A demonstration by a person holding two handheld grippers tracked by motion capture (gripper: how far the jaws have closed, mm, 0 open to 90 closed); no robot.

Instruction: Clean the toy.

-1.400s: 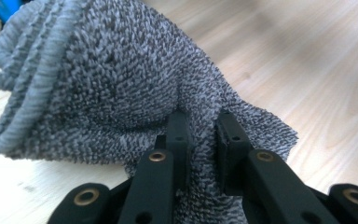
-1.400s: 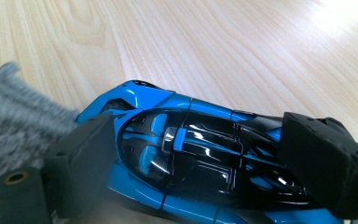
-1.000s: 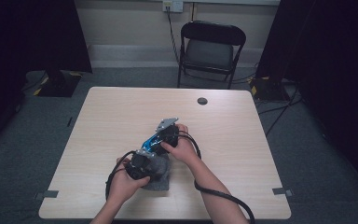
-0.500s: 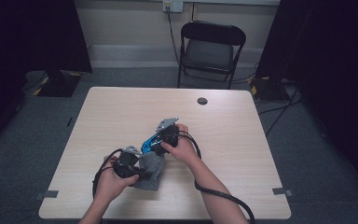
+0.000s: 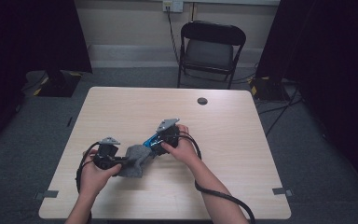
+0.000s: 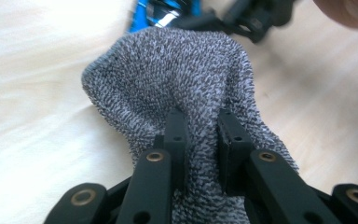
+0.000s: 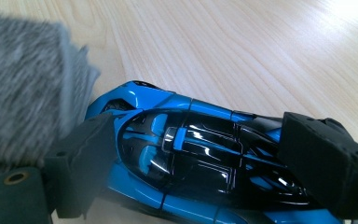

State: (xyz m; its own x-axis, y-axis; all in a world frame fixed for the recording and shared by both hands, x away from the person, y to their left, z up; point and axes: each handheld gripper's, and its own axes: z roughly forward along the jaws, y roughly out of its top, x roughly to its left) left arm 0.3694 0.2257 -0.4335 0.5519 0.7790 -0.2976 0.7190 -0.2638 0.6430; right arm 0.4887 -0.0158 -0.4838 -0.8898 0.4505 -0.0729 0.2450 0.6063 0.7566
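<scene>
high view sits above the person's side, facing forward and down over the whole table (image 5: 242, 154), a chair (image 5: 209, 49) and wall beyond, far off. left gripper view rides low, very close, looking along its fingers (image 6: 175, 135) into a grey knit cloth (image 6: 168, 70). right gripper view, just as close, looks across a blue toy car (image 7: 191, 154). all three share cloth, car and tabletop

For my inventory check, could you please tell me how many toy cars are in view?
1: the blue toy car sits between the right tongs at mid-table, beside the grey knitted cloth. The cloth could be hiding others.
</scene>
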